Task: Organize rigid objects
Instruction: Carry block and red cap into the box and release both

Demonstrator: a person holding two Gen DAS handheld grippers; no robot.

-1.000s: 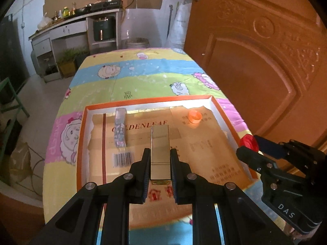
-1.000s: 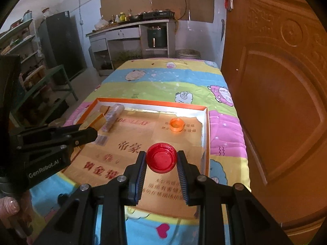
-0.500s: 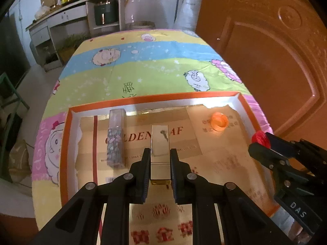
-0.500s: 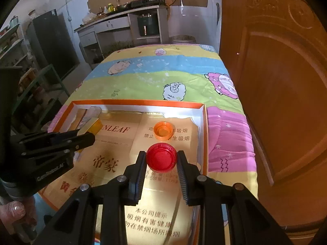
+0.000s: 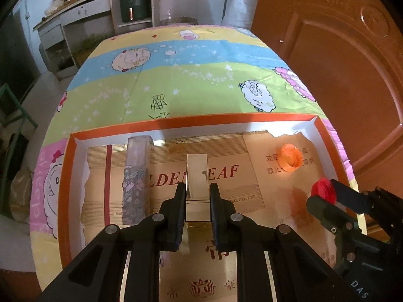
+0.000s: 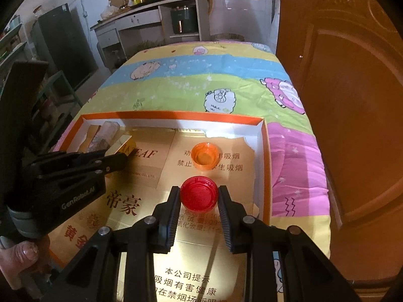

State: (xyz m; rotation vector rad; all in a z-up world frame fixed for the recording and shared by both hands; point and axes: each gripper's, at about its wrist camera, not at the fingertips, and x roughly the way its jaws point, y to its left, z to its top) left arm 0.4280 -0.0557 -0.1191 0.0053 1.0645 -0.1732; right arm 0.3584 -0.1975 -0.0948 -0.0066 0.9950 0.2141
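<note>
My left gripper (image 5: 196, 196) is shut on a shiny gold rectangular block (image 5: 197, 176) and holds it over the orange-rimmed tray (image 5: 176, 122), to the right of a clear floral-patterned block (image 5: 136, 178) lying in the tray. My right gripper (image 6: 199, 198) is shut on a red bottle cap (image 6: 199, 196) and holds it over the tray's right part, just in front of an orange bottle cap (image 6: 204, 156) that lies on the tray floor. The orange cap also shows in the left wrist view (image 5: 290, 157), as does the red cap (image 5: 323, 193).
The tray (image 6: 265, 166) is lined with gold cardboard and sits on a table with a sheep-print cloth (image 5: 191, 75). A brown wooden door (image 6: 352, 100) stands close on the right. A kitchen counter (image 6: 151, 12) and shelves are far behind.
Both grippers have moved forward and lower over the tray with their objects still held. The gold block is now alongside the floral block, and the red cap is nearer the orange cap.
</note>
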